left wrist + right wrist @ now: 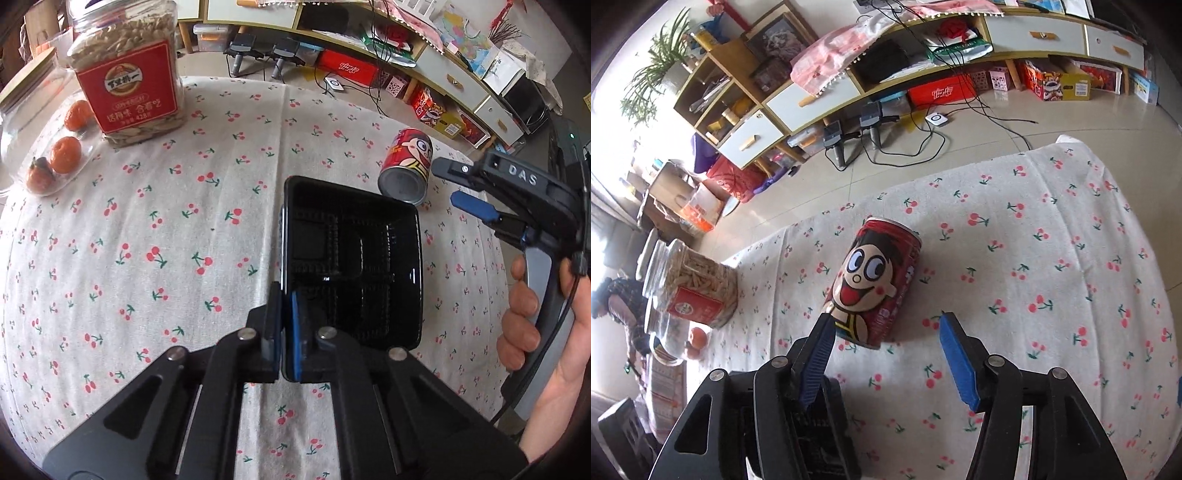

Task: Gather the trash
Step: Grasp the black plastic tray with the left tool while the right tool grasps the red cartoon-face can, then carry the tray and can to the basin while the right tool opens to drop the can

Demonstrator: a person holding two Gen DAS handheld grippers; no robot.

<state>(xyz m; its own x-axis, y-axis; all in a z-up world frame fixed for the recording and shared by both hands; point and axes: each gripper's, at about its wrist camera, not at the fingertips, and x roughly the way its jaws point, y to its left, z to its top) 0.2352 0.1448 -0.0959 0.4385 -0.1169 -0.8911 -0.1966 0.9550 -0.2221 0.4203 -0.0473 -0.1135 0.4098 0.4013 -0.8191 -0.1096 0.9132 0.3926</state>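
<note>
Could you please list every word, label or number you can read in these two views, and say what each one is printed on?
"DAS": on the body of the right gripper, seen from the left wrist view.
"428": bottom line of the red label on the clear snack jar; the Chinese characters above it are too blurred to read reliably.
Red drink can: cartoon face only; its small print is unreadable.
Boxes under the shelves: lettering too small to read.

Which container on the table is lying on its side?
The red cartoon-face can, tipped over on the cherry-print cloth. The seed jar with the red label stands upright, and the black tray sits flat, open side up.
</note>
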